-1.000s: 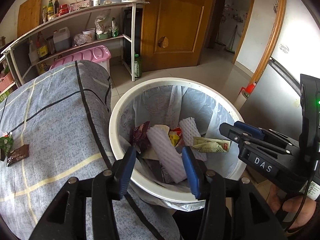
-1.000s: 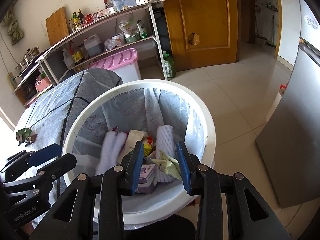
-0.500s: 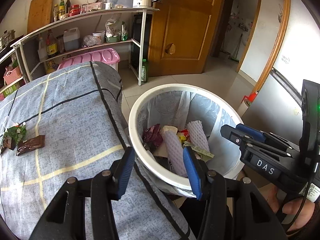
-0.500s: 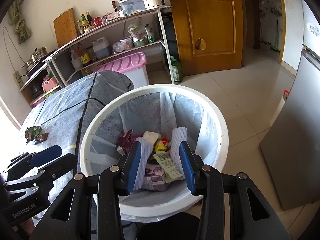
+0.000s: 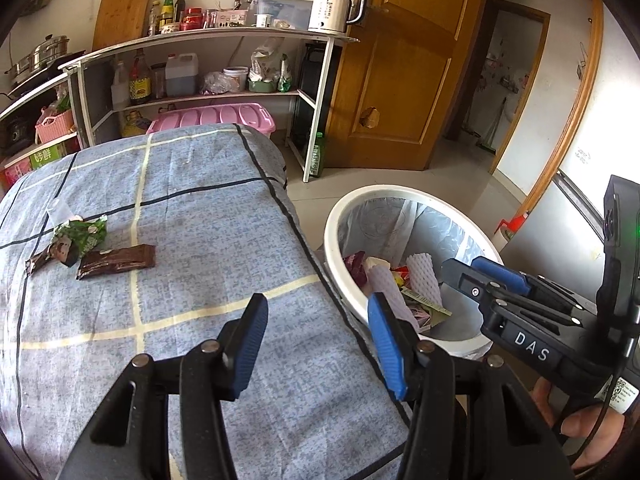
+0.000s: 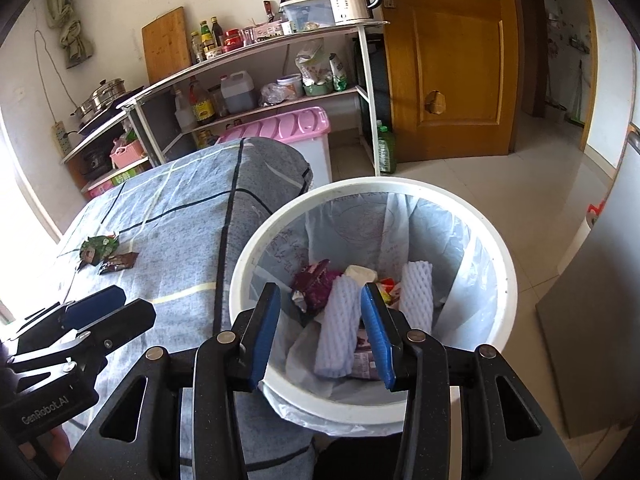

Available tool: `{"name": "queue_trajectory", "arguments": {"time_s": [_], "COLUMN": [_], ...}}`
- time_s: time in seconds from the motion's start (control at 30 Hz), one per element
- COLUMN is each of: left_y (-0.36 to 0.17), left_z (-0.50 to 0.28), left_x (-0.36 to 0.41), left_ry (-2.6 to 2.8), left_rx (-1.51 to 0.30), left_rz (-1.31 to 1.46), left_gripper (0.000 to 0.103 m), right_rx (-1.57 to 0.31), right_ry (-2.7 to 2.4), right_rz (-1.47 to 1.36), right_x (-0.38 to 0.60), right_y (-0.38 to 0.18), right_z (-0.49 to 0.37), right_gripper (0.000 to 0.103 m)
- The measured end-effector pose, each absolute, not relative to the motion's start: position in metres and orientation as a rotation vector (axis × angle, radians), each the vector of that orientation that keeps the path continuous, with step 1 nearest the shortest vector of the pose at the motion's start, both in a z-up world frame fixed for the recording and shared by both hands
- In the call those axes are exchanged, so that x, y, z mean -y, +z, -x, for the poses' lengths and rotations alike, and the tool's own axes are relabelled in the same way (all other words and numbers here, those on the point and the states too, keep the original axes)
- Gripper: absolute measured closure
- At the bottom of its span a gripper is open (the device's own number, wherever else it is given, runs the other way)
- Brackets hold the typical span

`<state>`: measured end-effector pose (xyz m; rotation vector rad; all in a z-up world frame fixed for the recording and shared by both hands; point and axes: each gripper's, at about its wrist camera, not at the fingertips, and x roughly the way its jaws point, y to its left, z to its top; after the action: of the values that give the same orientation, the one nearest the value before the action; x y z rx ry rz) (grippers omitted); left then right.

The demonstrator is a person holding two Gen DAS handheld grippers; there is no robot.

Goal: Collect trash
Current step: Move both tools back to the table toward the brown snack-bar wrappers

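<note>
looking from the left wrist, you have the brown wrapper (image 5: pixel 117 262) and the crumpled green wrapper (image 5: pixel 78 236) lying on the blue checked cloth (image 5: pixel 200 208), up and left of the left gripper (image 5: pixel 316 330). your left gripper holds nothing, jaws about half apart. the brown wrapper's long axis runs almost level across the frame, so the jaws would need to straddle its short width. your left hand is the nearer one. the right gripper (image 6: pixel 320 330) hangs over the white bin (image 6: pixel 506 280) at centre frame, empty, its jaws opening. bare cloth lies between claw and wrappers, so the reach looks clear; the cloth's drop-off edge runs along the bin's left side.
</note>
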<state>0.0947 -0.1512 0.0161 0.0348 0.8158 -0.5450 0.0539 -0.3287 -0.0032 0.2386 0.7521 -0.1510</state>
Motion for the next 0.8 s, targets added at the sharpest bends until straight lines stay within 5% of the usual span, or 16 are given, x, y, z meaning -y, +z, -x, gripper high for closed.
{"name": "queue_trajectory", "arguments": {"time_s": [0.8], "left_y": [0.017], "left_z": [-0.128], "left_x": [0.003], "left_ry": [-0.253], "left_rx": [-0.798], "left_rz": [0.059], "left_gripper": [0.045], "right_rx": [-0.786], "right_ry": [0.092], "right_rz": [-0.135], "right_x": [0.222], "right_y": [-0.011], "right_z": [-0.108], "right_gripper": [0.053]}}
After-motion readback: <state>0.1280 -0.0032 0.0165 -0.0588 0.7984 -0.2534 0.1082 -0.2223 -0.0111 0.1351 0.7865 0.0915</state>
